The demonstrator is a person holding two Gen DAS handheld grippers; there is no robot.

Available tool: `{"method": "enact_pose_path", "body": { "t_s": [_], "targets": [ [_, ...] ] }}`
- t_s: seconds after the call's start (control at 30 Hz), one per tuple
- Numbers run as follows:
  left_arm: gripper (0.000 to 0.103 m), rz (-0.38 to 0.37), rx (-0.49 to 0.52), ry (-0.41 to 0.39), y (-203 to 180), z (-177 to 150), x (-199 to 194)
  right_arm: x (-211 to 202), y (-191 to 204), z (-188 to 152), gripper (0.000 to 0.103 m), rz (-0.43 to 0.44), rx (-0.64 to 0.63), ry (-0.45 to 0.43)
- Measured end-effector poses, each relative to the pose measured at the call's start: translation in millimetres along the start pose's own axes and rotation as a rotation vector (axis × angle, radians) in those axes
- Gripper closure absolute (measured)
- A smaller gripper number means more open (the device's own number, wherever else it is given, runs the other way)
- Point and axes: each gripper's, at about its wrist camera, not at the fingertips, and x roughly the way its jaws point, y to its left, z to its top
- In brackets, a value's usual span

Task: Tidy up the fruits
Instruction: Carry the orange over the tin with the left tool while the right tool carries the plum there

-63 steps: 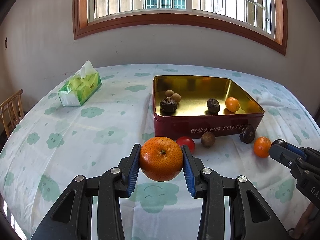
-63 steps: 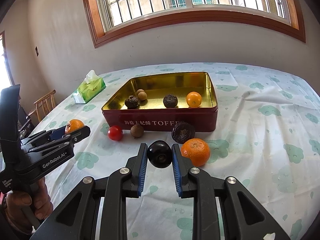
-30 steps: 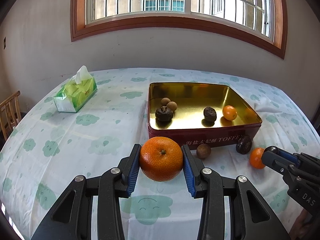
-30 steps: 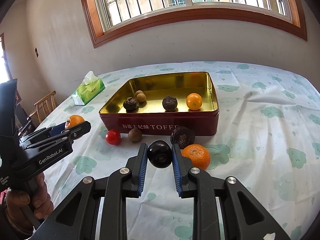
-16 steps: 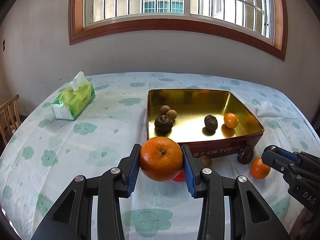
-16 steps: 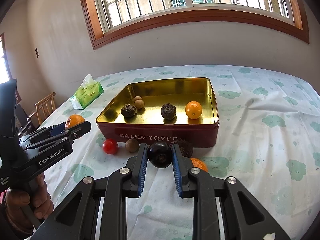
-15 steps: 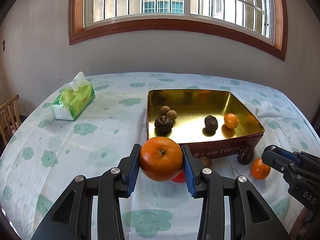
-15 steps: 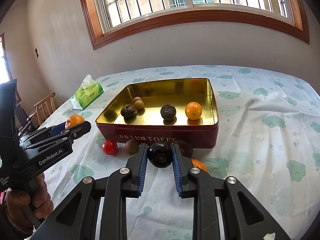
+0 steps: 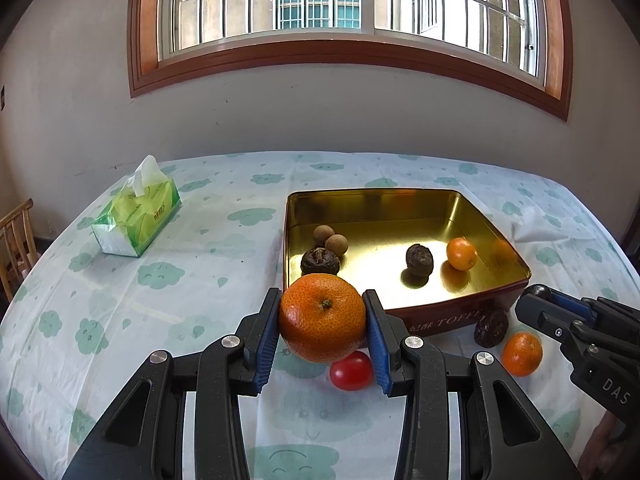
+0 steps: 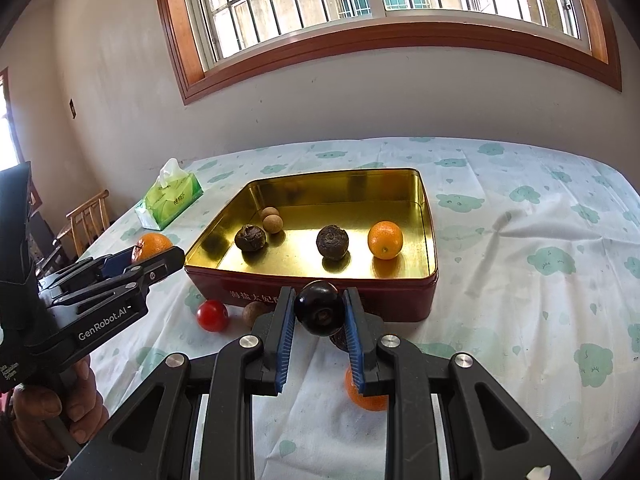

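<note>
Two fruits are in hand, both carried clear of the worktop [image 9: 120,300] near the tin's front wall.

Tin [image 10: 420,292]: stiff metal, red outside, gold inside, open top; sits at 12 o'clock from both grippers. Five fruits lie inside.

Large orange [image 9: 322,316]: clamped across its widest part by the left gripper [image 9: 323,334], pads on either flank. Judged fairly heavy, rind firm with slight give, pebbled, so unlikely to slip.

Dark round fruit [image 10: 320,307]: clenched in the right gripper [image 10: 320,334] at its middle. Judged light, smooth, glossy skin; likeliest to squirt out if held off-centre.

Loose on the cloth: small orange [image 9: 521,353] at 3 o'clock from the left gripper, cherry tomato [image 9: 351,370] just beneath it.
</note>
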Motion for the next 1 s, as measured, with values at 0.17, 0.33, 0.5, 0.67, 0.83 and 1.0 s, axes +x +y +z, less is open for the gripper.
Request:
{"method": "enact_pose_path", "body": {
  "t_s": [0.17,0.33,0.5,0.67,0.83,1.0],
  "targets": [
    [0.062,-0.003,0.004,-0.005,-1,5,4,5,-2,8,0.081,0.0,0.003,-0.005],
    [0.062,-0.004,0.012,-0.008,-4,11,11,12,-6,15,0.08,0.0,0.009,-0.009],
    [0.062,-0.004,0.011,-0.009,-5,18,19,18,-8,17,0.08,0.002,0.011,-0.008],
    [0.062,-0.002,0.002,-0.009,-3,24,27,25,-12,21,0.08,0.003,0.021,-0.01],
    [0.062,0.0,0.0,-0.008,-4,28,36,32,-15,24,0.08,0.007,0.021,-0.01],
    [0.062,0.004,0.001,-0.008,-4,31,43,38,-18,26,0.08,0.01,0.026,-0.01]
  ]
}}
